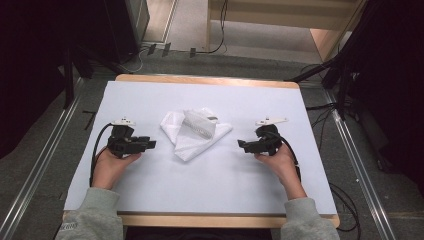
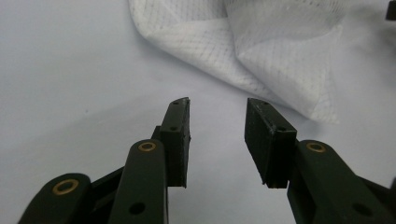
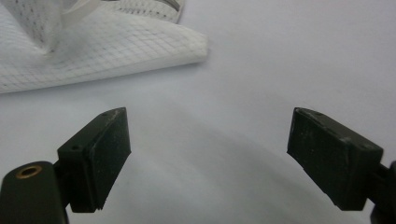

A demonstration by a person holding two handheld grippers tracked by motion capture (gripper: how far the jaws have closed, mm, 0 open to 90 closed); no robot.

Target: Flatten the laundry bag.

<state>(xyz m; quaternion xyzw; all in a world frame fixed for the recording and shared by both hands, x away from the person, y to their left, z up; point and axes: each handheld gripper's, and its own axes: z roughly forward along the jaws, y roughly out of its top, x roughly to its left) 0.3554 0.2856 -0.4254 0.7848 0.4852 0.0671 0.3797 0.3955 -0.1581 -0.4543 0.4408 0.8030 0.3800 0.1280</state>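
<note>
the white mesh cloth (image 1: 194, 131) lies crumpled in the middle of the desk (image 1: 150, 190), with folds piled on each other, so it looks like the work on it has not really begun. the left gripper (image 1: 151, 144) is just beside the cloth's left edge, jaws partly apart with nothing between them. the right gripper (image 1: 242, 145) is near the cloth's right corner, jaws wide apart and empty. grabbing the cloth and handling it is all left to do
</note>
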